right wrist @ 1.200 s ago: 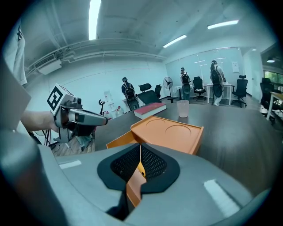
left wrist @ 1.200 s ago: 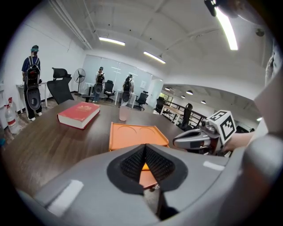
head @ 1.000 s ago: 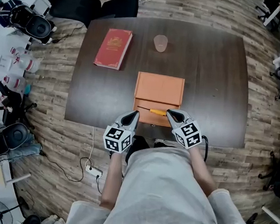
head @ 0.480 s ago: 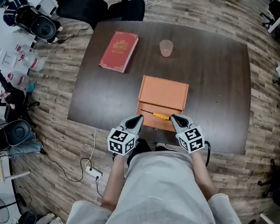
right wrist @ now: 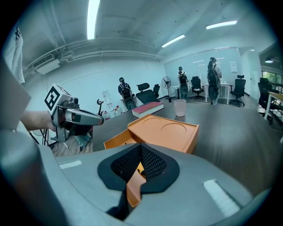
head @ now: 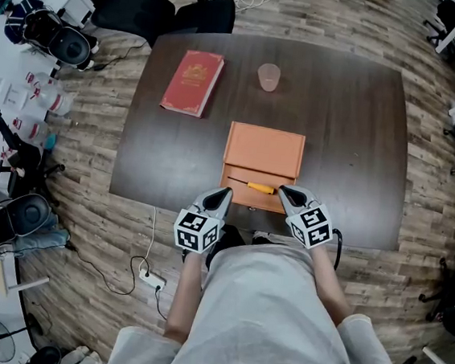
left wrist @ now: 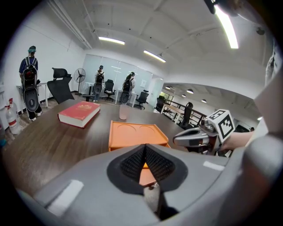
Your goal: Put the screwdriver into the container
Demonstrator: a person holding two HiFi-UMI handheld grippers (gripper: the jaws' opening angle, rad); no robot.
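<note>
An orange container (head: 264,150) sits near the front edge of the dark table (head: 344,149), with its drawer (head: 252,196) pulled out toward me. The screwdriver (head: 259,188), yellow handle to the right and dark shaft to the left, lies across the open drawer. My left gripper (head: 225,192) is shut and empty at the drawer's front left corner. My right gripper (head: 283,192) is also shut, its tip just right of the handle's end; whether they touch is unclear. In the left gripper view the container (left wrist: 132,133) lies ahead, with the right gripper (left wrist: 177,139) beside it.
A red book (head: 192,81) lies at the back left of the table and a translucent cup (head: 268,77) stands behind the container. Office chairs (head: 205,9) stand beyond the far edge. Bags and gear (head: 53,34) sit on the floor to the left, and a cable (head: 142,265) trails below.
The head view has shifted slightly since a second ago. Both grippers and the screwdriver keep the same places at the drawer.
</note>
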